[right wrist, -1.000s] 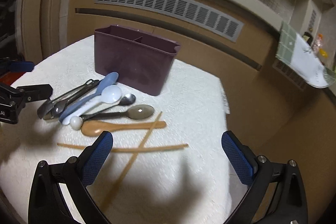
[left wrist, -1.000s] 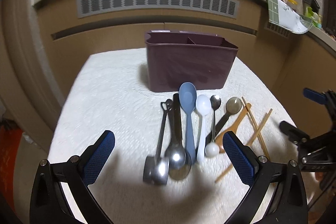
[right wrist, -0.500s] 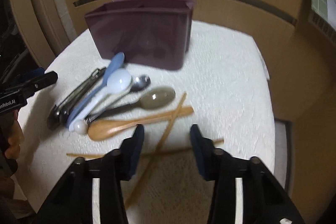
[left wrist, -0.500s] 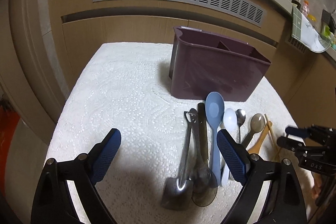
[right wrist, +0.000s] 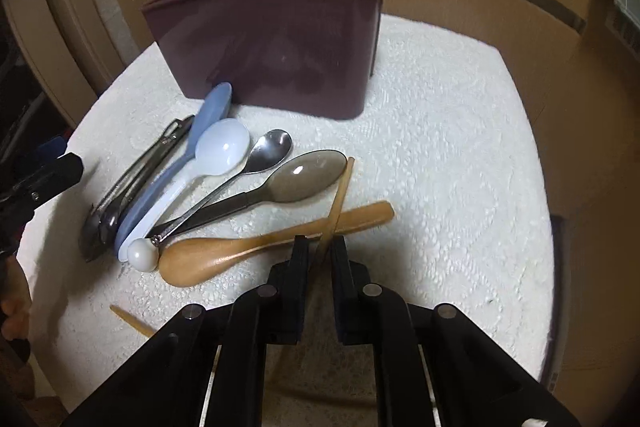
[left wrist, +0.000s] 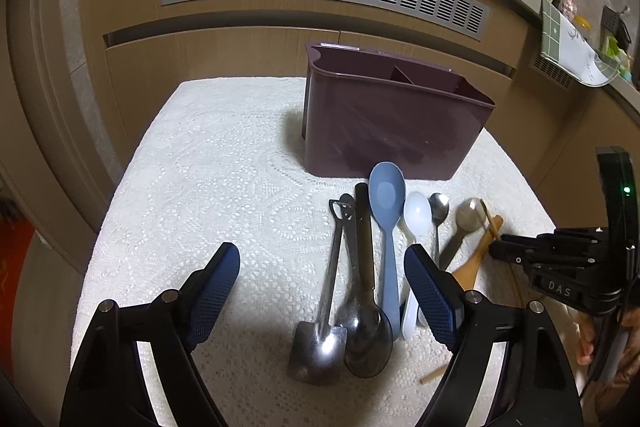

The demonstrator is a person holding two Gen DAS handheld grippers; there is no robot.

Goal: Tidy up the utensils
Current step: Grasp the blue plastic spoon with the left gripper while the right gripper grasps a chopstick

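Since the earlier frame the right gripper (right wrist: 320,247) has closed from wide apart to a narrow gap and dropped onto the table, its jaws now straddling a chopstick (right wrist: 340,195). Whether the pads actually pinch the stick is hard to tell; a sliver of gap shows on either side. The left gripper (left wrist: 322,291) has drawn its jaws in a little but is released, hovering over the cloth (left wrist: 208,163) and holding nothing.

The chopstick is thin, pale wood, lying across the handle of the wooden spoon (right wrist: 224,255). A second chopstick (right wrist: 130,319) lies crosswise nearer the camera, mostly hidden by the gripper.

The other utensils lie fanned beside each other on the cloth: a metal spatula (left wrist: 320,339), a dark ladle (left wrist: 366,327), a blue spoon (left wrist: 386,195), a white spoon (left wrist: 417,213), a steel spoon (left wrist: 439,207) and a smoky translucent spoon (right wrist: 308,175). Behind them stands the maroon caddy (left wrist: 392,131), divided inside, just beyond the blue spoon's bowl.
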